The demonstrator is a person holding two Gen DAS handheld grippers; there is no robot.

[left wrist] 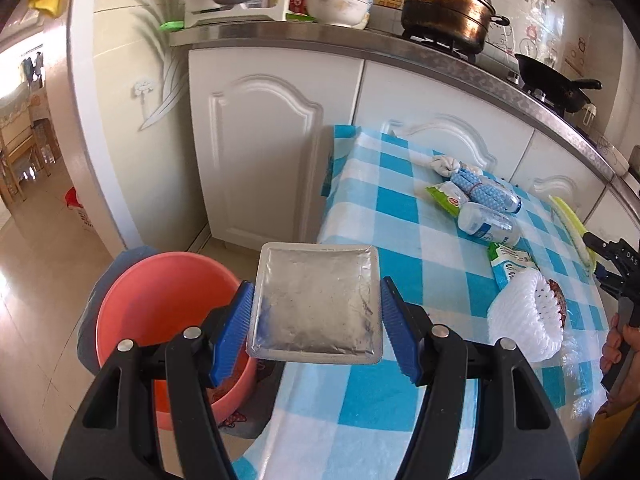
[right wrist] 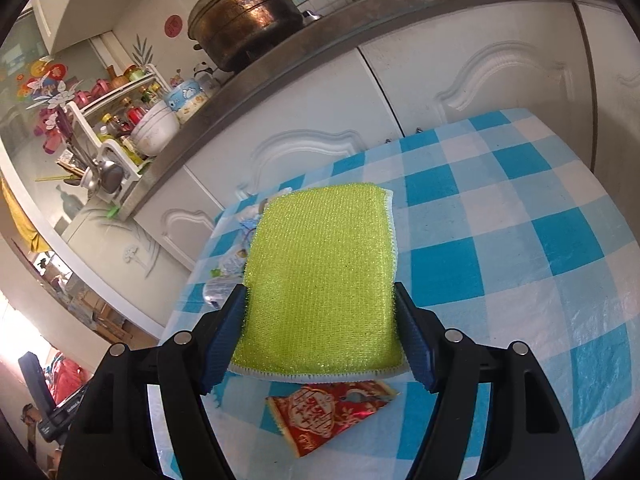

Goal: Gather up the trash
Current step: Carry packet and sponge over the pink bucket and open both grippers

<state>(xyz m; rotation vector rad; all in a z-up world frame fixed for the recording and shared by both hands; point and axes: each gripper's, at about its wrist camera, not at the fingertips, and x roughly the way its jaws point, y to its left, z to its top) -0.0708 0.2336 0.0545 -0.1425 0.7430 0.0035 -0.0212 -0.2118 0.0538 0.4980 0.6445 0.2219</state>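
Left gripper (left wrist: 316, 316) is clamping a silver foil pouch (left wrist: 316, 300) between half-spread blue pads, holding it over the table edge beside the red bucket (left wrist: 160, 300). Right gripper (right wrist: 320, 336) is gripping a green sponge (right wrist: 320, 276) above the checked table (right wrist: 520, 260); a red wrapper (right wrist: 328, 412) is lying beneath.
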